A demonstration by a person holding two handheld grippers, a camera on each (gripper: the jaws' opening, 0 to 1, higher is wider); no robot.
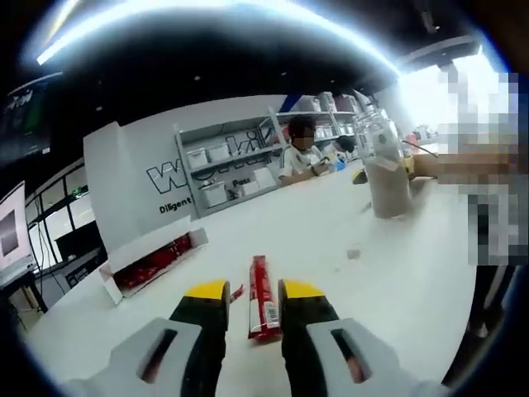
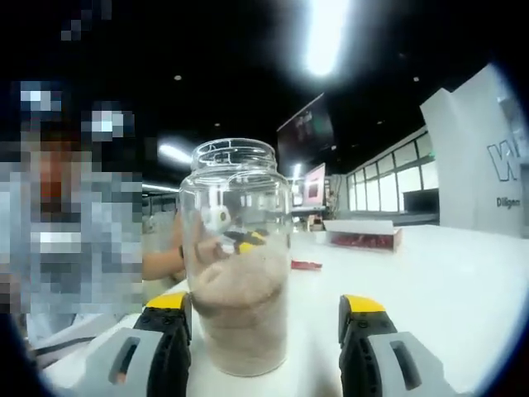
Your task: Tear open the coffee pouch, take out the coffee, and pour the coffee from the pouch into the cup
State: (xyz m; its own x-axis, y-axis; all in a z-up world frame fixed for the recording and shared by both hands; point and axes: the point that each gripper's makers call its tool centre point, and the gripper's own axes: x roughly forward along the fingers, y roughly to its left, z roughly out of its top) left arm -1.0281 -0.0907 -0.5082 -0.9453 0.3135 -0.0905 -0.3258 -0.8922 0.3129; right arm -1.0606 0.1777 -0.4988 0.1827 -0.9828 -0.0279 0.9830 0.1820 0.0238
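With the left gripper (image 1: 252, 299) straddling the pouch (image 1: 262, 297) on the table (image 1: 397, 273) and the right gripper (image 2: 264, 314) flanking the jar (image 2: 238, 256), both gaping and gripping nothing, a skewed closure is risking pushing the pouch aside.

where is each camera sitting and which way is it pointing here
Left gripper view: rides on the left hand-held gripper, low over the white table, looking along its open yellow-tipped jaws at a red coffee pouch lying between them; box of red pouches to the left, glass jar farther off.
Right gripper view: rides on the right hand-held gripper, at table height, facing the jar just ahead of its open jaws.
Shared: the jar, the table, the box of pouches and the loose pouch.
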